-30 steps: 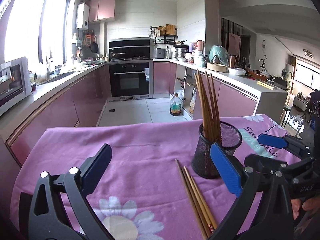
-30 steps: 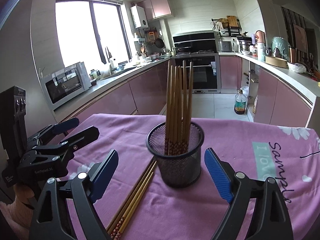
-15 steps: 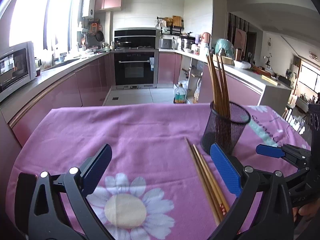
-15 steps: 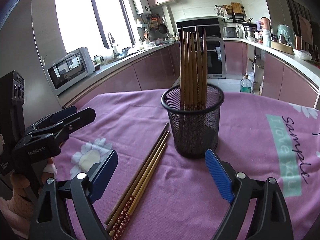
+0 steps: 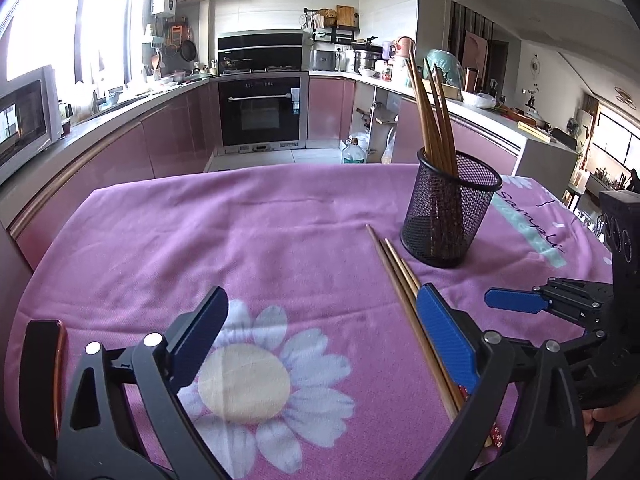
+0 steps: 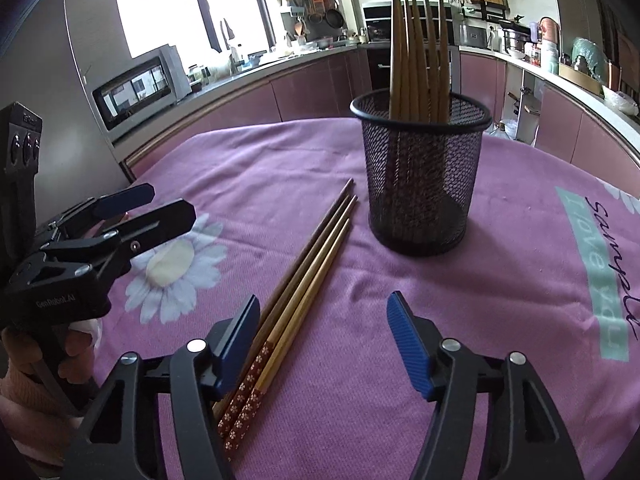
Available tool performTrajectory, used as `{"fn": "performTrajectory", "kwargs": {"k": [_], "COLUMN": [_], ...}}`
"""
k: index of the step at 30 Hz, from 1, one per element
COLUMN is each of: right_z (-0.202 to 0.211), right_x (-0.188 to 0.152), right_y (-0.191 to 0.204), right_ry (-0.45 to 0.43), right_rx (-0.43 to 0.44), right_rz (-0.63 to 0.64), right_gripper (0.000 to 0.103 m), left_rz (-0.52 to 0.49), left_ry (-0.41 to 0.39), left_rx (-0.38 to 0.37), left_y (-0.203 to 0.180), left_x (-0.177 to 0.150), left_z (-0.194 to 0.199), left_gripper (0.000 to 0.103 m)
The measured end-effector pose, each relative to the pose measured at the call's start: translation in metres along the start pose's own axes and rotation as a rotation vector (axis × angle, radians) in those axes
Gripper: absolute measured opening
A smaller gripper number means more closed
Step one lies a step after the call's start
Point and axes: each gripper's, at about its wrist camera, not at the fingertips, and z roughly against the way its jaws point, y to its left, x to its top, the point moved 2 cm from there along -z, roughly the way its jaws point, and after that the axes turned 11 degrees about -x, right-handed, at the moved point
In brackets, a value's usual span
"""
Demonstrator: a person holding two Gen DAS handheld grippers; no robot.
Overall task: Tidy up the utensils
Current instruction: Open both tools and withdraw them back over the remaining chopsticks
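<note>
Compared with a second ago, we've dropped both grippers lower and pulled in closer to the table, so the loose chopsticks (image 6: 308, 280) now sit much bigger in the right wrist view and the mesh cup (image 6: 420, 172) has slid up and to the right. The right gripper (image 6: 324, 344) is spread wide with nothing between its blue pads, same as before. The loose chopsticks lie flat on the pink tablecloth (image 6: 500, 280) just left of that gap, their patterned red ends running under the left-hand pad (image 6: 236, 344) while the thin tips point toward the cup's base without touching it. We count three or four sticks side by side, hard to say exactly. The cup stands upright beyond them with a bundle of chopsticks (image 6: 416, 48) leaning inside. From the left wrist view, the left gripper (image 5: 320, 344) is also wide apart and holding nothing, hovering over the daisy print (image 5: 244, 380), with the loose sticks passing behind its right-hand pad (image 5: 448, 340) and the cup further back right. The two grippers sit near each other but apart.
</note>
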Motion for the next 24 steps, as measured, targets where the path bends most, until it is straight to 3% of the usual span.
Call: {"fn": "performTrajectory", "kwargs": {"k": [7, 15, 21, 24], "right_z": [-0.008, -0.012, -0.013, -0.014], "right_x": [-0.004, -0.006, -0.005, -0.004], "right_y": [0.005, 0.006, 0.001, -0.003], "right_ry": [0.037, 0.060, 0.072, 0.073], "right_rx": [-0.018, -0.034, -0.061, -0.051], "right_rz": [0.027, 0.035, 0.034, 0.018], "right_gripper": [0.046, 0.043, 0.031, 0.031], "left_rz": [-0.021, -0.039, -0.067, -0.079], "left_ry": [0.040, 0.090, 0.140, 0.160], "left_rx": [-0.027, -0.054, -0.074, -0.086], "left_y": [-0.006, -0.012, -0.021, -0.026], "left_x": [-0.006, -0.010, -0.013, -0.014], "left_z": [-0.010, -0.025, -0.041, -0.049], "left_gripper": [0.087, 0.083, 0.082, 0.080]}}
